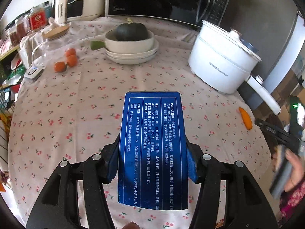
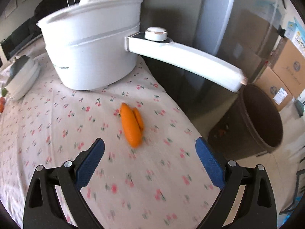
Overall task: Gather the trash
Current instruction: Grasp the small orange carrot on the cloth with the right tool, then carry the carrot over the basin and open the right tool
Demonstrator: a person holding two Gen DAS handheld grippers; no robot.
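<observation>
Left wrist view first: your left gripper (image 1: 152,164) has both blue pads (image 1: 112,164) pressed against the 2 long sides of the blue box (image 1: 152,148), so that one is firmly grasped and lifted clear above the cherry-print tablecloth (image 1: 76,114). The box's long axis runs straight along your fingers, its far end pointing away toward the stacked bowls (image 1: 131,47) holding the dark squash (image 1: 131,31), its near end tucked back toward the camera. The printed face looks up at you.

Over on the right wrist view, your right gripper (image 2: 149,162) is spread wide and empty, nothing between the pads. Just beyond it lies the orange peel (image 2: 132,124), flat on the cloth near the right edge of the table, its long axis running near-to-far with a slight lean to the left at the far end. The white electric pot (image 2: 91,43) sits farther back, handle jutting right.

My read: the peel is your next pickup. Bring the fingers down so they straddle its short width, 1 pad each side, and close across it rather than end to end. Keep the box grip steady meanwhile. The brown bin (image 2: 253,122) stands on the floor to the right, beyond the table edge, likely where both go.
</observation>
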